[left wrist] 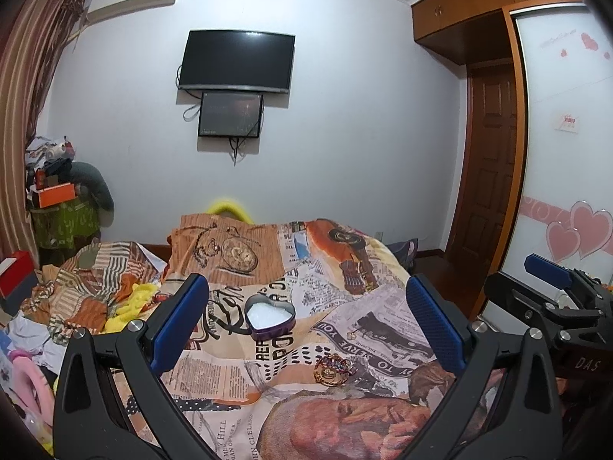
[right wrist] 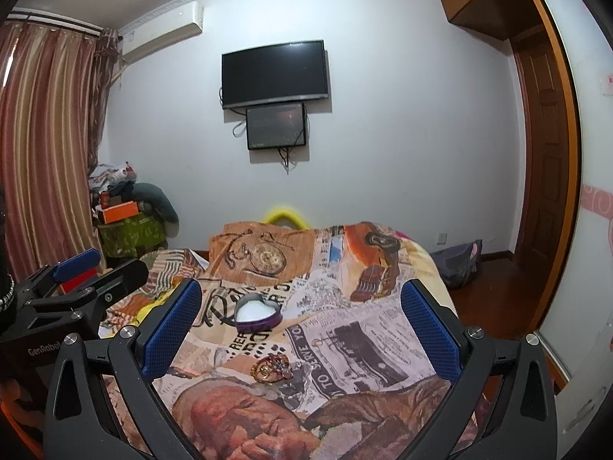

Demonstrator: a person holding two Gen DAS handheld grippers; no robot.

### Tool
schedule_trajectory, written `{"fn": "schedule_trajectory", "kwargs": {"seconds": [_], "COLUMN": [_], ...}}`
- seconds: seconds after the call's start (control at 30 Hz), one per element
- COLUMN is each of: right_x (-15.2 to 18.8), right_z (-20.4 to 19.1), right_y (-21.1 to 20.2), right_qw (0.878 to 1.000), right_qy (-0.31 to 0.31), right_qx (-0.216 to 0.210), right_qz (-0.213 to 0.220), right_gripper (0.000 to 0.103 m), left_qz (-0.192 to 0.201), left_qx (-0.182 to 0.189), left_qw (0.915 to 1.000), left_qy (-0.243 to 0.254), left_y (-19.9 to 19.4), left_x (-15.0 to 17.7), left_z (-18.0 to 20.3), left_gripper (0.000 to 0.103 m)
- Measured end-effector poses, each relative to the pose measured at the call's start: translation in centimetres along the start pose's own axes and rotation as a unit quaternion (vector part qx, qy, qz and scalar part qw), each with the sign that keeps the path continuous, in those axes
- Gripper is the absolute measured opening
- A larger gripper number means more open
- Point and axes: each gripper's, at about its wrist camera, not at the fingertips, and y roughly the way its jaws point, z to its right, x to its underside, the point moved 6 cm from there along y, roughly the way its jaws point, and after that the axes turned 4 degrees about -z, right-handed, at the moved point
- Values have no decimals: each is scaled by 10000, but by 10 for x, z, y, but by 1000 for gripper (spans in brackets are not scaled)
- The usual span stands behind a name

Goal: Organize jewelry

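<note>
purple heart-shaped tin [left wrist: 270,318] with white lining, gold brooch [left wrist: 332,370] with red and blue stones, bedspread [left wrist: 345,306] in tan, orange and cream newspaper collage print, blue finger pads [left wrist: 180,322] on black gripper frames, curtain [right wrist: 42,145] striped brown and pink
</note>
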Motion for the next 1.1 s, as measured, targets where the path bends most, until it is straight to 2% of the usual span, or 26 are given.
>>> {"fn": "schedule_trajectory", "kwargs": {"seconds": [0.2,0.33,0.53,0.6,0.7,0.83,0.97,1.0,1.1], "right_x": [17,35,69,78,89,95,101,104,109], "right_z": [15,26,40,43,43,34,19,15,8], "right_y": [29,52,87,97,112,126,138,140,152], "right_qw": [9990,9965,9881,9847,9785,9710,9603,9568,9455], "right_qy": [51,93,101,112,100,6,-207,-230,-274], "right_qx": [116,178,142,75,-136,-490,-934,-1061,-1366], "right_qz": [-436,-813,-1529,-1740,-2057,-2339,-2620,-2699,-2944], "right_gripper": [103,103,103,103,96,80,60,57,41], "left_qz": [-419,-928,-1714,-1947,-2312,-2722,-2875,-2901,-2950], "left_qx": [68,7,-97,-141,-60,188,271,325,490], "left_qw": [9990,9955,9848,9805,9727,9617,9571,9561,9539], "left_qy": [-105,-190,-257,-231,-179,-249,-232,-241,-265], "left_y": [38,75,127,141,159,175,182,183,183], "left_x": [14,31,72,87,105,125,134,136,137], "left_z": [-8,-18,-31,-34,-34,-32,-28,-27,-23], "left_gripper": [103,103,103,98,89,77,68,62,48]}}
